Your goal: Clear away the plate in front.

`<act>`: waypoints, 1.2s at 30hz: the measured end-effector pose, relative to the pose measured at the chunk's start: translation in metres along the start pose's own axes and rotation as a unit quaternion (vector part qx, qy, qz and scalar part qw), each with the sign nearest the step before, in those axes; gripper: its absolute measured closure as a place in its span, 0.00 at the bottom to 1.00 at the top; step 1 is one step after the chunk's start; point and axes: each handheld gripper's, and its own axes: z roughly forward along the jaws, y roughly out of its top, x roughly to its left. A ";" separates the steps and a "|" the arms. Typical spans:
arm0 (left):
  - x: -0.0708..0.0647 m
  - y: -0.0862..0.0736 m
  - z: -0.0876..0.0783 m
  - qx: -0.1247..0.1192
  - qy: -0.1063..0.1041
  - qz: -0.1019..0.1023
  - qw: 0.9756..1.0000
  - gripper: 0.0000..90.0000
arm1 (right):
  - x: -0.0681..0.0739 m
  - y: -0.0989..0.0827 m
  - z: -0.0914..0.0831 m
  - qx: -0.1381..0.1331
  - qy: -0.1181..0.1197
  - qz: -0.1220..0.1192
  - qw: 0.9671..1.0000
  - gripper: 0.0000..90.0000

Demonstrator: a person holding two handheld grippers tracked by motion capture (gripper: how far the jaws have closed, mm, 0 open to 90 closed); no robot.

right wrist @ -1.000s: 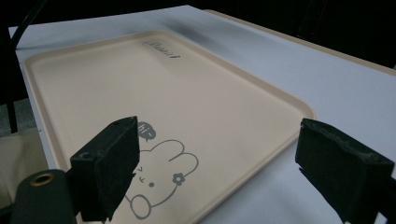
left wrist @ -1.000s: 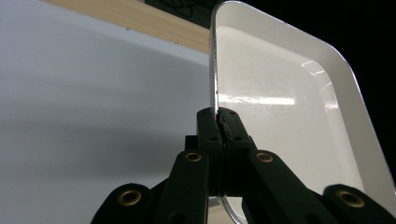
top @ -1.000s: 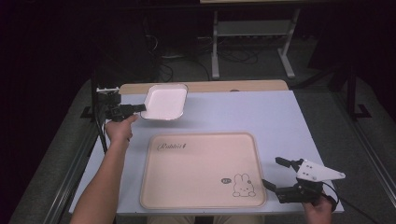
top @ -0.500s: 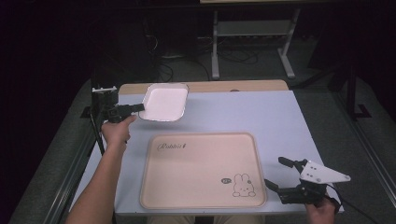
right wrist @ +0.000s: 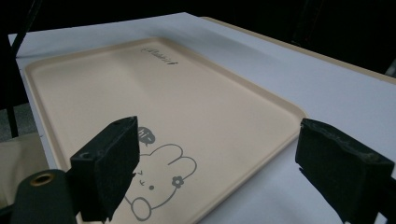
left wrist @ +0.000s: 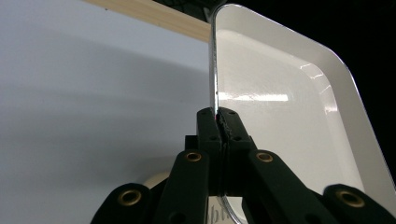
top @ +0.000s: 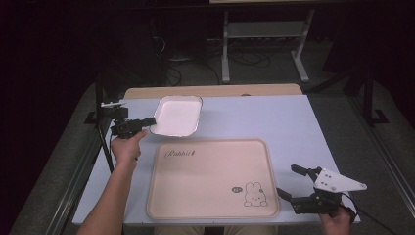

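The white tray [top: 177,115] sits toward the far left of the pale blue-grey table [top: 274,117], a shallow rectangular dish with rounded corners and a glossy inside. The left gripper [top: 147,122] has its jaws pinched tight on the tray's near-left rim, and in the left gripper view you can see the thin rim [left wrist: 214,70] running straight up out of the closed jaws, with the tray's shiny basin [left wrist: 285,116] spreading off to one side. I can't tell whether the tray is lifted off the table or resting on it. The person's left hand [top: 128,147] is wrapped around the gripper's handle, forearm reaching in from the bottom edge.

Just in front of the white tray lies a bigger beige serving tray [top: 213,178], flat on the table, with "Rabbit" lettering near its far-left corner and a little rabbit drawing [top: 254,194] at its near right.

The right gripper [top: 291,182] is at the near-right corner of the table, just beside the beige tray's right edge, jaws spread wide and holding nothing. In the right gripper view its two black pads frame the rabbit drawing [right wrist: 156,179] and the tray's corner [right wrist: 289,116].
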 end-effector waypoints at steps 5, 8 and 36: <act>0.000 -0.011 0.002 0.003 0.005 -0.002 1.000 0.99 | 0.000 0.000 0.001 0.001 0.002 0.000 1.000 0.14; 0.001 -0.015 0.002 0.002 0.004 -0.005 1.000 0.99 | 0.000 0.000 0.001 0.001 0.002 0.000 1.000 0.14; 0.001 -0.062 -0.005 -0.007 0.018 -0.024 1.000 0.99 | 0.003 0.000 0.005 0.009 0.003 -0.003 1.000 0.14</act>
